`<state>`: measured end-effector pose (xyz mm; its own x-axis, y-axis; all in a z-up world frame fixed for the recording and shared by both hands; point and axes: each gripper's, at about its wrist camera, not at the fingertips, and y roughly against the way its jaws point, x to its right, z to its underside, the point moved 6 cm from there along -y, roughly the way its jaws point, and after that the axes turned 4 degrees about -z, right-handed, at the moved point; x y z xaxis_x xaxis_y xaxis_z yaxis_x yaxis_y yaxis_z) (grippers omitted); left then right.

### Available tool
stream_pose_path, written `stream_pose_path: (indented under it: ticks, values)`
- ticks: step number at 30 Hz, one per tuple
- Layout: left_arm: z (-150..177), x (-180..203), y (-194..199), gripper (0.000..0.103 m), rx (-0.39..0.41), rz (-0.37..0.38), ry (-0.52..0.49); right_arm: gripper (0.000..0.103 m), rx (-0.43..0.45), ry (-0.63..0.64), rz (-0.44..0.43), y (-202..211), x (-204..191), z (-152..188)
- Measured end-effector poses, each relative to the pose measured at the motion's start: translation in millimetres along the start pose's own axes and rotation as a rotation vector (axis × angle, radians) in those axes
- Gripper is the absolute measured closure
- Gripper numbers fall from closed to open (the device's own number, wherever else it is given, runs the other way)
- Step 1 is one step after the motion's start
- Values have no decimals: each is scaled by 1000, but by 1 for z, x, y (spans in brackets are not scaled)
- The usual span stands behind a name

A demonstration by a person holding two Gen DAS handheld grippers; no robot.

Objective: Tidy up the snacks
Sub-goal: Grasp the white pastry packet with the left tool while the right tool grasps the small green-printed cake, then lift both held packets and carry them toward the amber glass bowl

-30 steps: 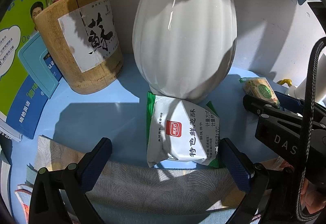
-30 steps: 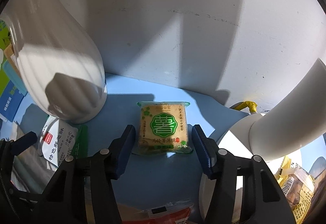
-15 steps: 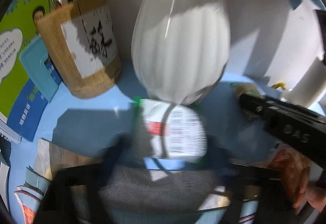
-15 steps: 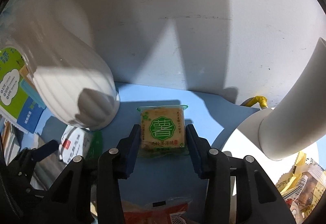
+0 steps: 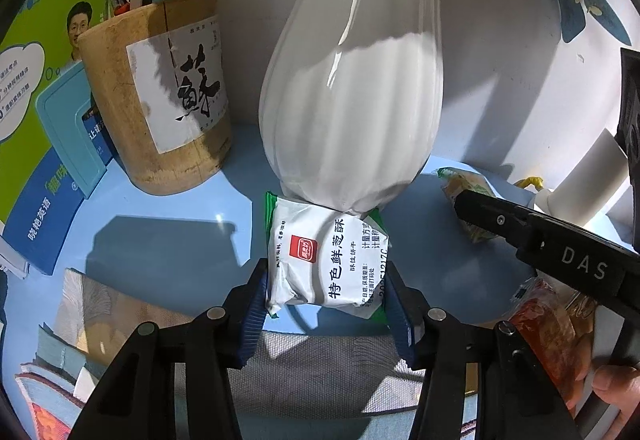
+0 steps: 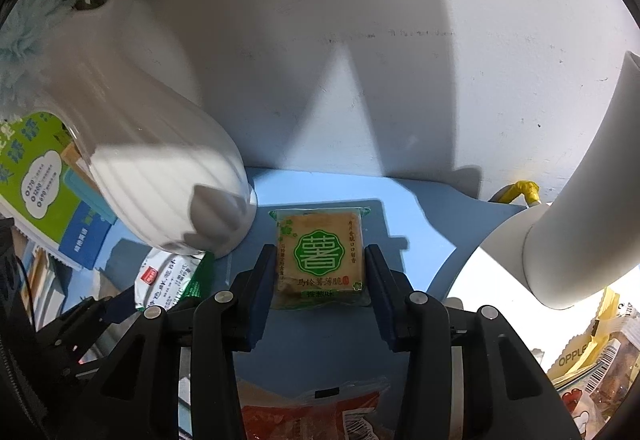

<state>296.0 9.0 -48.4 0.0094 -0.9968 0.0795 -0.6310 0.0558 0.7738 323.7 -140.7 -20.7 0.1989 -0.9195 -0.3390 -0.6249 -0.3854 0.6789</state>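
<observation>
My left gripper (image 5: 326, 292) is shut on a white and green snack packet (image 5: 328, 256) that touches the foot of the white vase (image 5: 348, 112). My right gripper (image 6: 322, 272) is shut on a tan cracker packet with a green round label (image 6: 320, 254), held over the blue table (image 6: 316, 352). The cracker packet also shows in the left wrist view (image 5: 466, 196), behind the right gripper's black finger (image 5: 520, 224). The white packet shows in the right wrist view (image 6: 168, 276) at lower left.
A bamboo pen holder (image 5: 160, 108) stands left of the vase, with books (image 5: 36, 120) beyond it. A grey cloth-covered book (image 5: 304, 368) lies below the left gripper. Red snack bags (image 6: 312, 416) lie near the front. A white lamp base (image 6: 560, 240) and more snacks (image 6: 592, 360) are at the right.
Both grippers have closed on their packets: the left from wide open onto the white packet, the right onto the cracker packet. Both views have risen a little.
</observation>
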Motion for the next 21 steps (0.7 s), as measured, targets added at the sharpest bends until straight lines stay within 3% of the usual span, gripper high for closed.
stream_pose_path:
  ticks: [13, 21]
  values:
    - [1, -6, 7, 53, 7, -6, 7, 61, 76, -37, -105, 29, 5, -3]
    - [2, -9, 8, 53, 8, 24, 23, 61, 129, -59, -157, 43, -18, 18]
